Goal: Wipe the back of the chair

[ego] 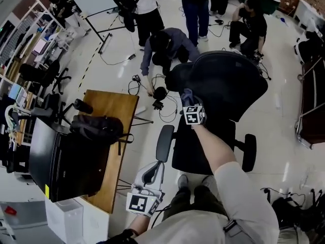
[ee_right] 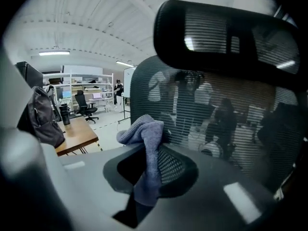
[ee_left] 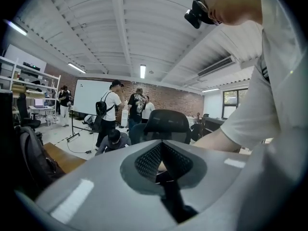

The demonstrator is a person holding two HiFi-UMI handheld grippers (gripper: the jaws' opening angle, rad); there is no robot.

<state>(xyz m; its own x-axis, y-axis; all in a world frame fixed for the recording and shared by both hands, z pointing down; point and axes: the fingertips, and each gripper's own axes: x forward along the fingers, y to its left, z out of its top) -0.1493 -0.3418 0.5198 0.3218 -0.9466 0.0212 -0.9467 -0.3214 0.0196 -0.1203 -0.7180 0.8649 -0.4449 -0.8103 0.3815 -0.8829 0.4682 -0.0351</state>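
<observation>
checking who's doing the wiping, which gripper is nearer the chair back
Right. The right gripper holds a cloth up at the chair back; the left gripper hangs low near an armrest, clear of the back.

chair (ee_right: pixel 216 129): right side cut off | cloth (ee_right: pixel 150 150): pinched part hidden between jaws

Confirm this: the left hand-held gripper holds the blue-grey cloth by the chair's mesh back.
Wrong side: the right hand-held gripper holds the blue-grey cloth by the chair's mesh back, as the right gripper view shows. The left hand-held gripper holds nothing.
</observation>
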